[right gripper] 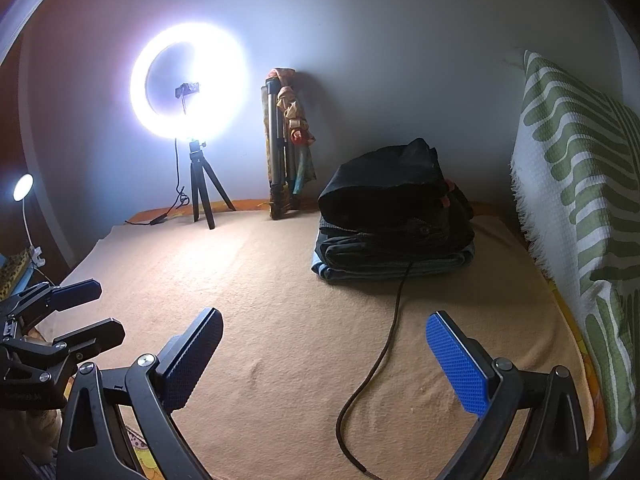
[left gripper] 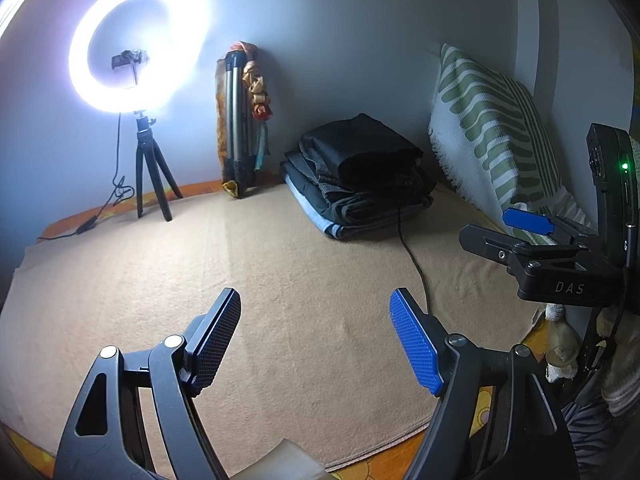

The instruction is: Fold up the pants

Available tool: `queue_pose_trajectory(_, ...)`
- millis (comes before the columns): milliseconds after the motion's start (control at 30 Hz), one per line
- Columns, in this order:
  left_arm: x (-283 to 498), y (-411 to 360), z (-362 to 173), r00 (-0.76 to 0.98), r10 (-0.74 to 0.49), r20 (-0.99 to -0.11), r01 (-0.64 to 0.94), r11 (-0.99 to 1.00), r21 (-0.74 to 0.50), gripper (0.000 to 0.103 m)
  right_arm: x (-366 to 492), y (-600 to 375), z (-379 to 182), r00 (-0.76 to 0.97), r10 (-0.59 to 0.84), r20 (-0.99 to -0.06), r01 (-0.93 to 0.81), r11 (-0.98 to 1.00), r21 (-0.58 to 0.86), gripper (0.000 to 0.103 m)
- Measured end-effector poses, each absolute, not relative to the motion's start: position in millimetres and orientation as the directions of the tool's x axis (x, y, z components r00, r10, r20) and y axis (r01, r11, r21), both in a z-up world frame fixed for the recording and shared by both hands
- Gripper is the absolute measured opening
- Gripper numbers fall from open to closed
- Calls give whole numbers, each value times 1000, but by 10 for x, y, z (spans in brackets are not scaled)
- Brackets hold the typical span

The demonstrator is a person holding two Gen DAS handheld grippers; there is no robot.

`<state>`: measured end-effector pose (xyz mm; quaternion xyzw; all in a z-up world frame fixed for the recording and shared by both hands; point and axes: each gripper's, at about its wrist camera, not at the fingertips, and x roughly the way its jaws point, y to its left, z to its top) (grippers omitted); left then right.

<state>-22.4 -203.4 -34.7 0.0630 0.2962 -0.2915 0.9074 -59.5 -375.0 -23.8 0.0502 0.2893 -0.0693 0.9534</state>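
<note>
From my remote seat I see a matt, fuzzy tan blanket [right gripper: 280, 280] with a nap like fleece. On it, the stack of folded pants [right gripper: 394, 220] is soft dark cloth, with smoother pale blue cloth at the bottom. Beside that stack, the pillow [right gripper: 576, 168] has a waffle-textured weave. My right gripper [right gripper: 324, 364] carries knurled blue plastic pads [right gripper: 458, 364] on matt black plastic arms.

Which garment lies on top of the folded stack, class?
The black one. It sits bulging on top of the stack, darker than the rest. Under it lie flat grey garments, and a light blue one is at the bottom.
</note>
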Motion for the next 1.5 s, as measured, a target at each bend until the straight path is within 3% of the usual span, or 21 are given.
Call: queue_pose_trajectory(1500,-239,-1997,-313,675,-480,-560,553,832,-47,77,-595,-3714,-265,815,-89,-572,151,987,62,103)
